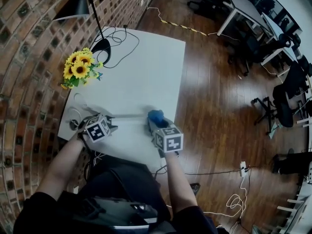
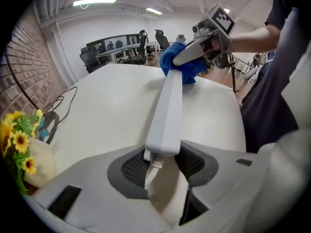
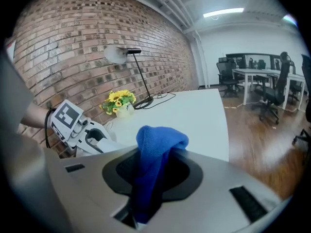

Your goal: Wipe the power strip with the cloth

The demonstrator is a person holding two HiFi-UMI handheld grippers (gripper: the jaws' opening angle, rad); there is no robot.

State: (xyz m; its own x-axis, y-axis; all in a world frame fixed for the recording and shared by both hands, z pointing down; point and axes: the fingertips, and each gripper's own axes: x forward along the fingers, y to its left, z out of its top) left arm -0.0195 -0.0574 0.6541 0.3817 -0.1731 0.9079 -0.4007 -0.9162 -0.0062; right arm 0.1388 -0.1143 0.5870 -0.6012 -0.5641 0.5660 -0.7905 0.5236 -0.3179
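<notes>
power strip [image 2: 167, 106] | in left hand-held gripper [image 2: 163, 163] (cloth [image 2: 167, 61] at far end)

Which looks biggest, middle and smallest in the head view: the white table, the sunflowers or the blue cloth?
1. white table
2. sunflowers
3. blue cloth, only partly showing

The blue cloth [image 2: 180, 64] hid the far end of the power strip [image 2: 167, 115]; the cloth's own lower part vanished between the jaws of the right hand-held gripper [image 3: 155, 169].
</notes>
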